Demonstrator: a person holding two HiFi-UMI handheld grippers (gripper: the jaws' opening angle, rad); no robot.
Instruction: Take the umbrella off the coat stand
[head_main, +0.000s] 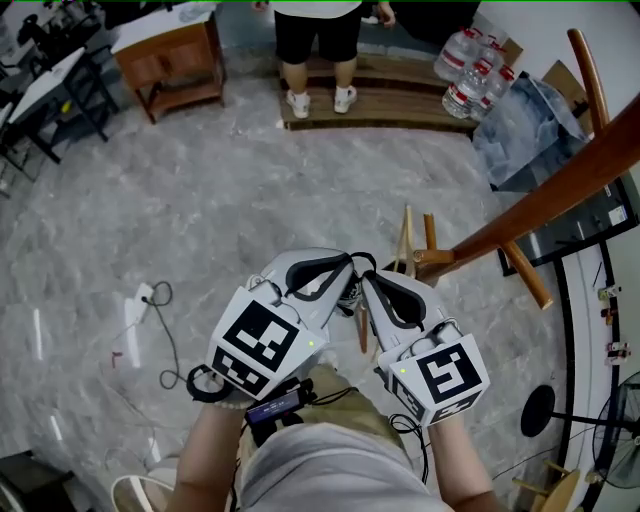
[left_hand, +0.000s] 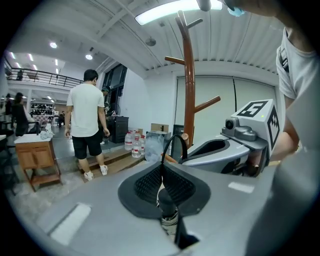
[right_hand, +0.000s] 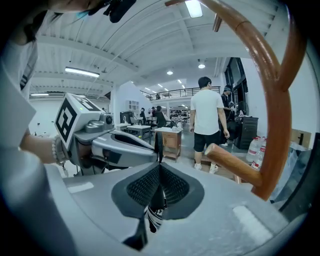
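**Umbrella mostly hidden beneath two pinched tools**

Only a striped sliver of the umbrella (left_hand: 167, 212) shows, hanging under the jaws; the rest is hidden. The left tool (left_hand: 161, 167) and right tool (right_hand: 159, 167) meet tip to tip, each closed narrow on its black loop (left_hand: 176, 142). The coat stand (head_main: 560, 190) is cut off at the right edge, with a peg (right_hand: 235, 160) near the tools. Beyond are a person (head_main: 318, 40), water bottles (head_main: 470, 70) and a wooden bench (head_main: 170, 60). A cable (head_main: 165, 340) lies on the floor (head_main: 200, 200).

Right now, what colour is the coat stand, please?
Reddish-brown coat stand; clearest in the left gripper view.
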